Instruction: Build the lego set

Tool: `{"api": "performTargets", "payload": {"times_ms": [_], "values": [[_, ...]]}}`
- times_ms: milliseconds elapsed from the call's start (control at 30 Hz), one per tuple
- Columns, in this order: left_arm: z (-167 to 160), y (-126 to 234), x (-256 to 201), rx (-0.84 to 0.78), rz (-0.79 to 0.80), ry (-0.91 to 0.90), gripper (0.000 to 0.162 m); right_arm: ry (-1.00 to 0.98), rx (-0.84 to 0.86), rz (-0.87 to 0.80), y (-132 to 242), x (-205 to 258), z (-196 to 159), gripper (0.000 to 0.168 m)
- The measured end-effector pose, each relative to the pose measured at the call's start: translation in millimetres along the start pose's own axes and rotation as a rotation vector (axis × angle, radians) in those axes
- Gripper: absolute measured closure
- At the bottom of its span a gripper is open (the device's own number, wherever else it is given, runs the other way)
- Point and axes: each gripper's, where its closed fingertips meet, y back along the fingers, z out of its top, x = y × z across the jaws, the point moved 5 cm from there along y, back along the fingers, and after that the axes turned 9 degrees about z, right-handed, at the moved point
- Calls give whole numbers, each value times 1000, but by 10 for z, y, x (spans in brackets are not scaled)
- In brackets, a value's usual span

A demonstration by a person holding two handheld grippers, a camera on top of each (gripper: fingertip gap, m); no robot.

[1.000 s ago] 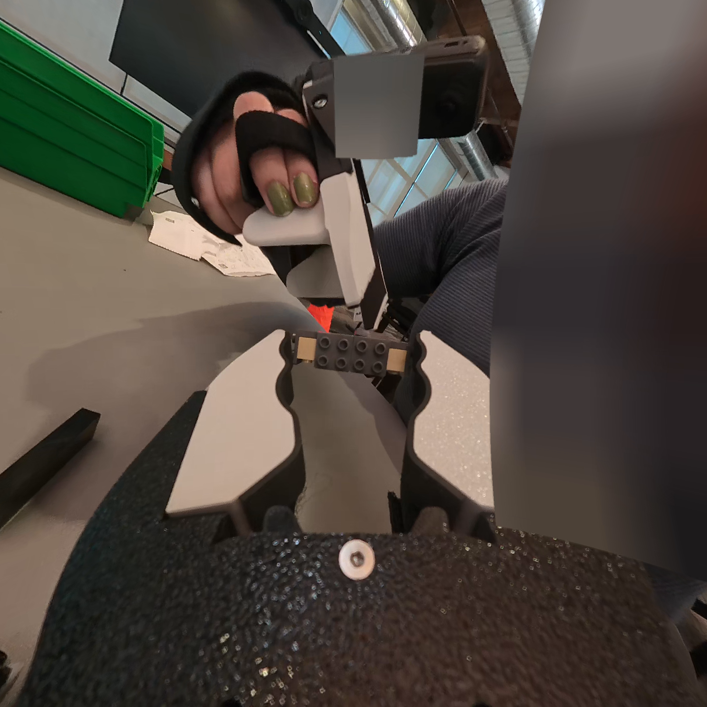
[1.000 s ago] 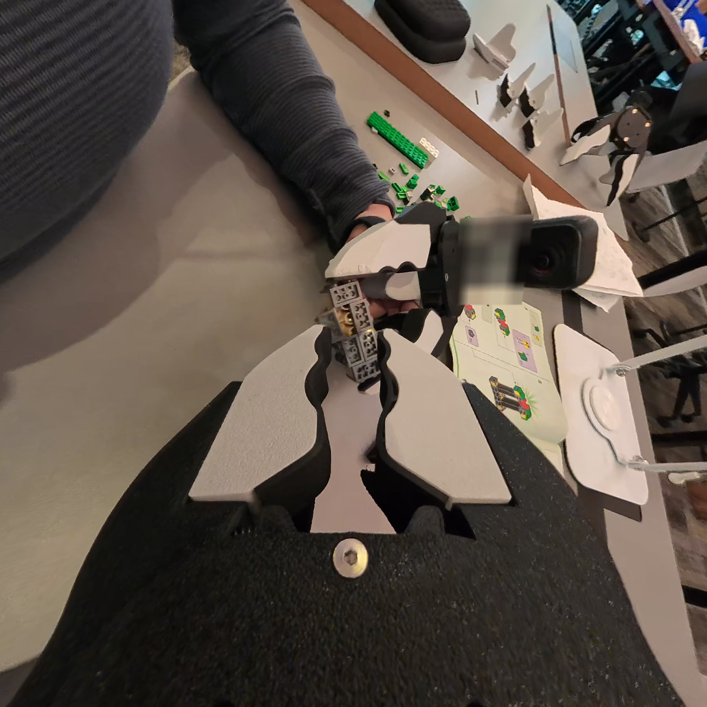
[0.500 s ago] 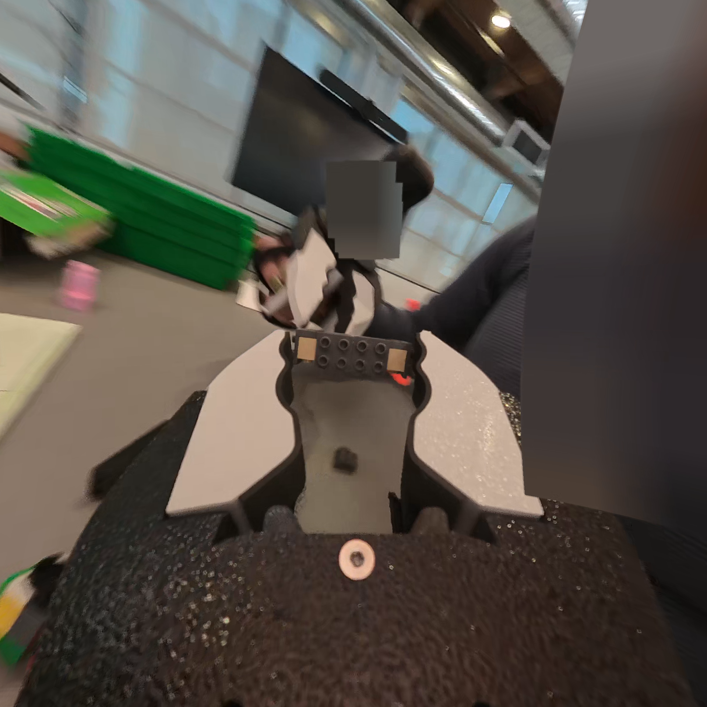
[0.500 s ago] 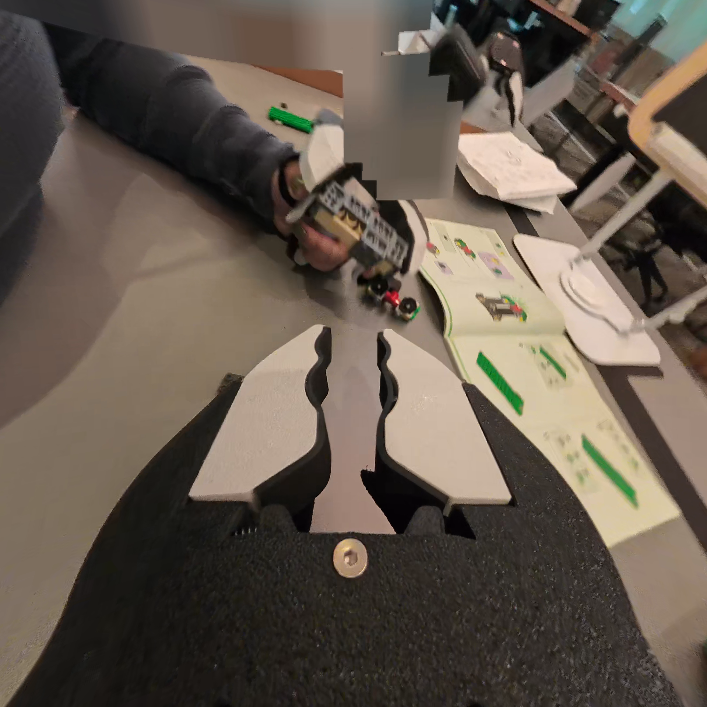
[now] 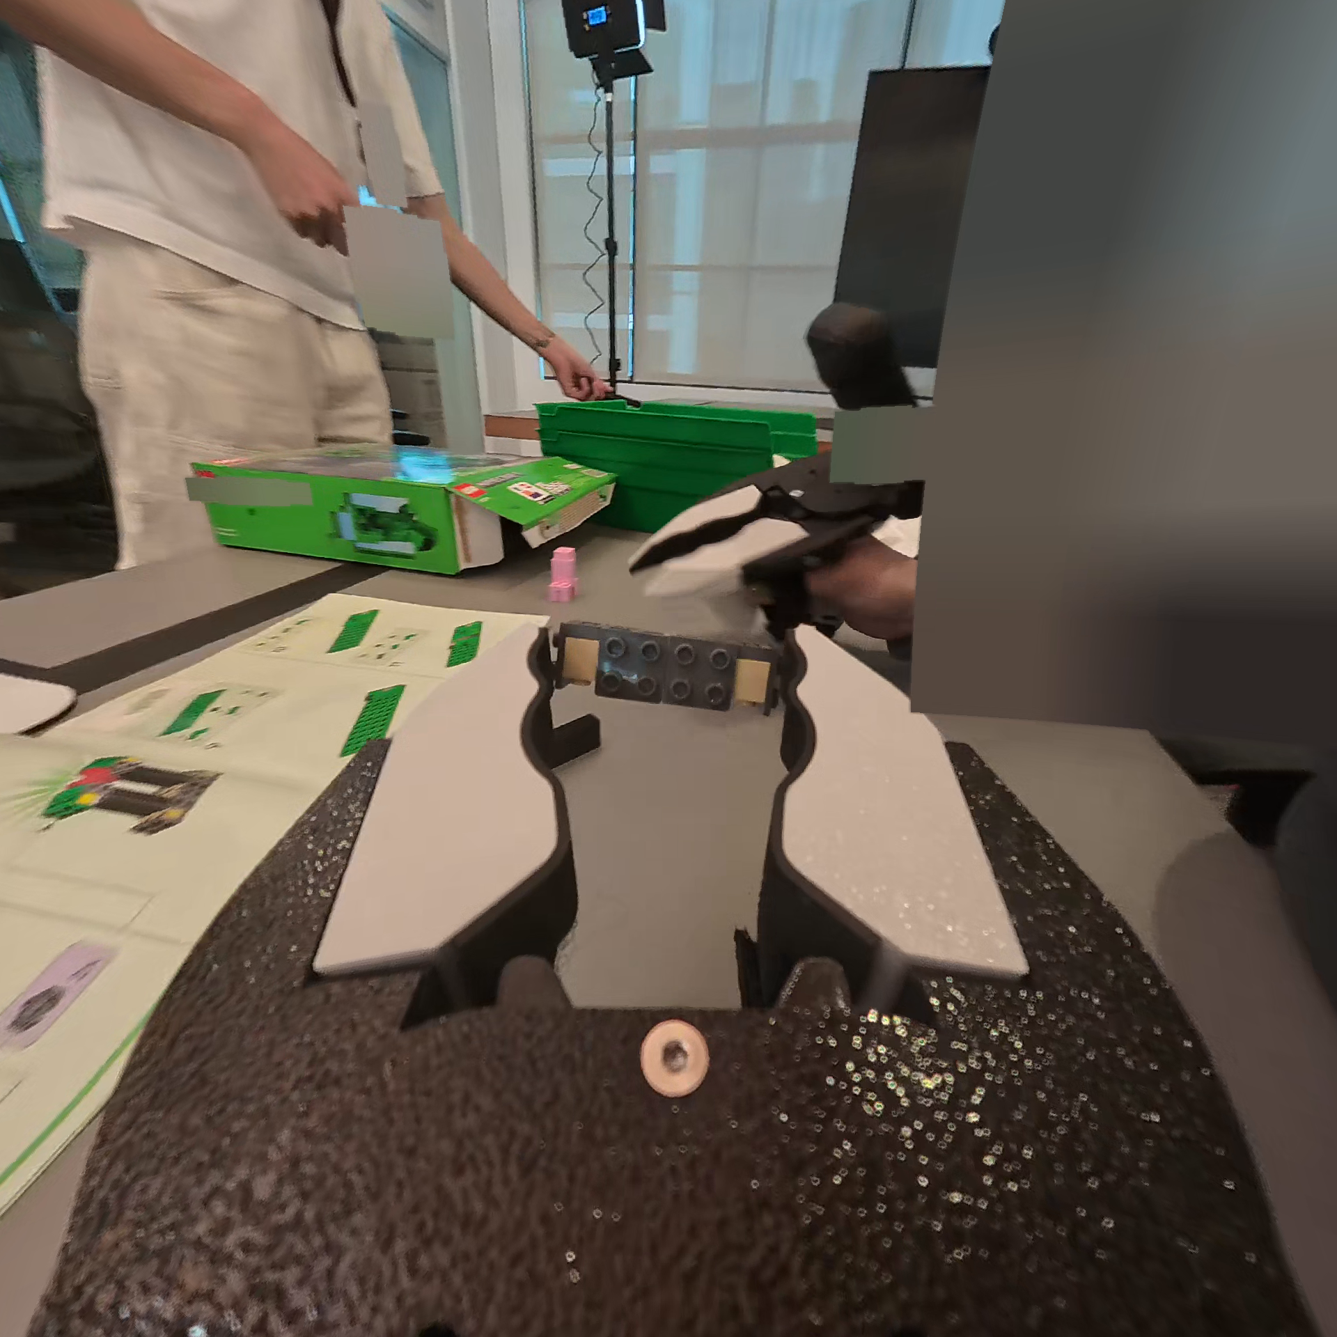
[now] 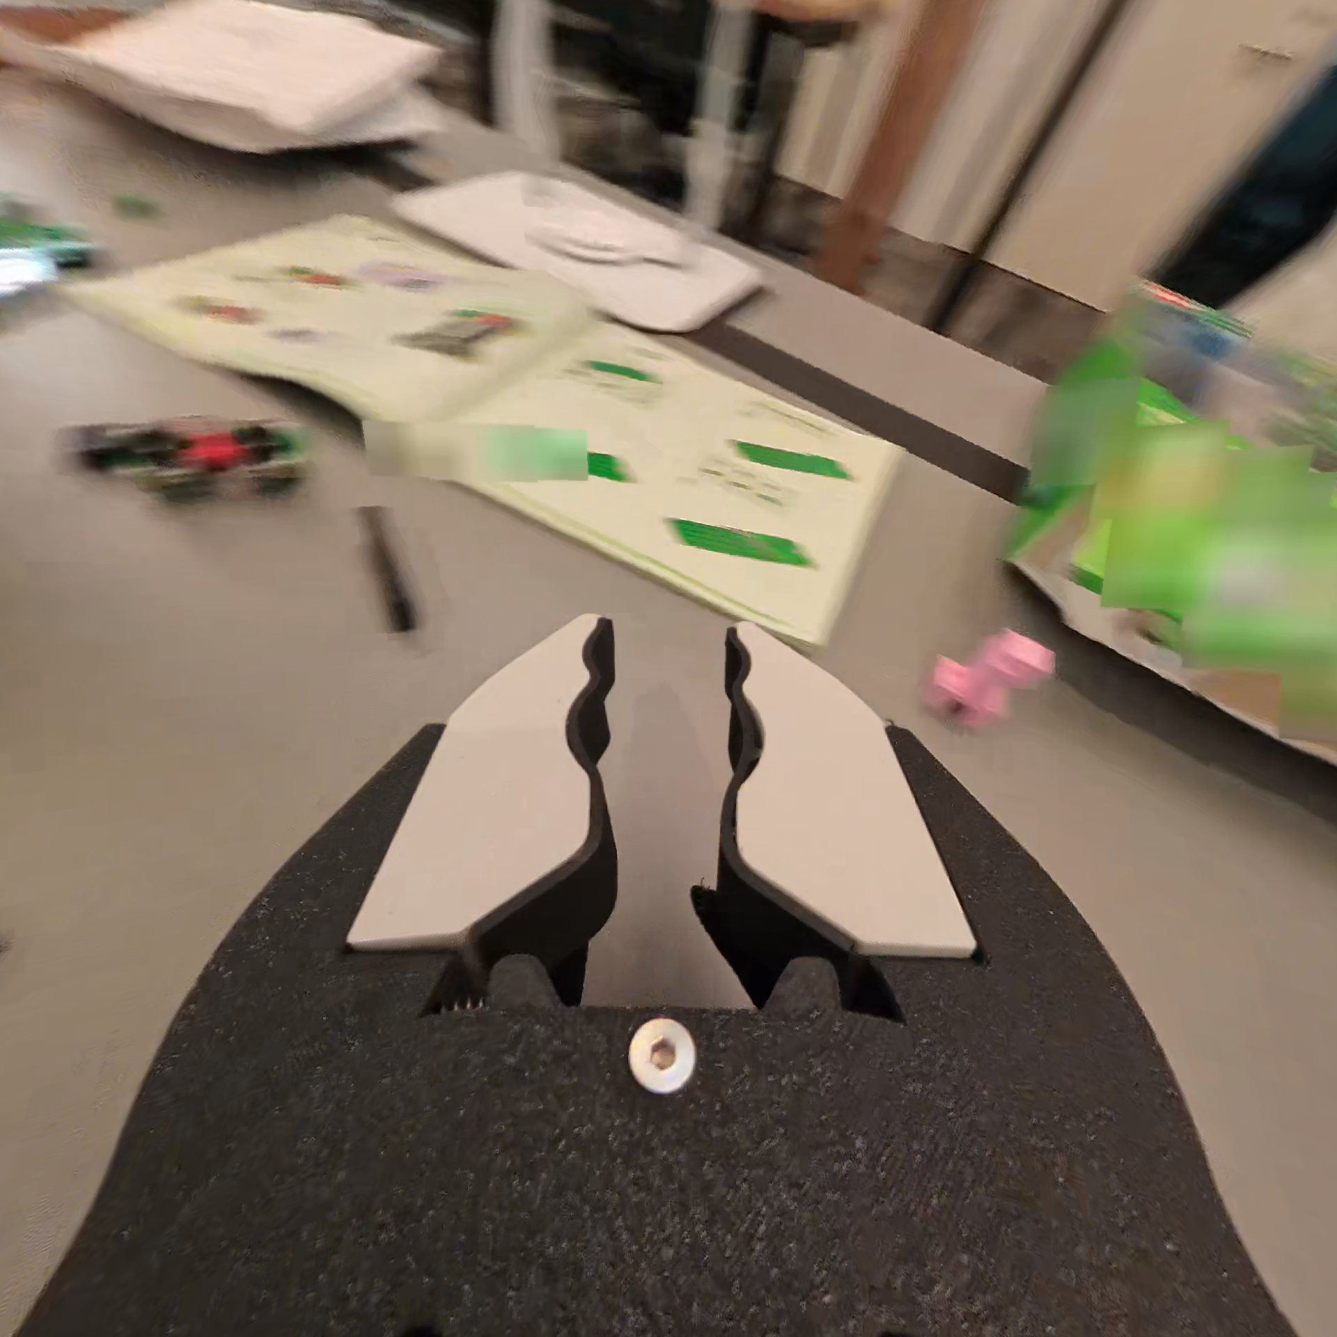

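1. Left gripper [image 5: 667, 669]: fingers clamped end-to-end on a dark grey brick assembly [image 5: 665, 669] with a tan piece at each end, held above the grey table [image 5: 651, 832]. Eight studs count on its facing side.
2. Right gripper [image 6: 669, 637]: fingers slightly apart, nothing between them; over bare table.
3. Left wrist view only: a person in white clothes [image 5: 217, 217] standing behind the table, stacked green bins [image 5: 673, 448], a light stand [image 5: 611, 217], and the right gripper seen from outside, held in a hand [image 5: 864, 593].
4. Right wrist view only (heavily blurred): one small black, red and green build [image 6: 195, 452] and one thin black strip [image 6: 387, 571] lying on the table.
5. Both views: one open instruction booklet [image 5: 217, 723], one green box [image 5: 376, 506], one pink figure [image 5: 562, 575] near the box, one white pad [image 6: 593, 253] beyond the booklet.
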Motion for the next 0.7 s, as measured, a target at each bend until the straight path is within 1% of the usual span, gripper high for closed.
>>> {"api": "performTargets", "payload": {"times_ms": [33,67,133,167,200,233,300,367,567,600,667,700], "values": [[1,14,18,2,17,1,102,-45,10,-86,-5,-174,-55,138],[2,31,45,3,41,3,102,-97,18,-156,-5,-346,-103,133],[12,82,100,-3,91,6,102,-162,24,-253,6,-641,-136,125],[18,112,123,-7,110,5,102,-184,28,-289,1,-760,-155,128],[23,139,143,-10,126,3,102,-222,53,-288,-29,-838,-188,130],[28,162,160,-12,138,-1,102,-273,69,-276,-67,-893,-210,128],[34,180,191,-18,160,4,102,-324,66,-278,-128,-981,-212,132],[29,174,203,-13,164,10,102,-315,86,-290,-187,-1034,-210,136],[24,166,194,-11,161,-4,102,-320,194,-332,-326,-1118,-265,137],[23,164,194,-9,158,0,102,-325,202,-344,-332,-1139,-271,139],[26,168,198,-13,156,6,102,-337,203,-352,-339,-1174,-275,153],[28,171,200,-15,156,9,102,-345,198,-350,-338,-1184,-275,153]]}}
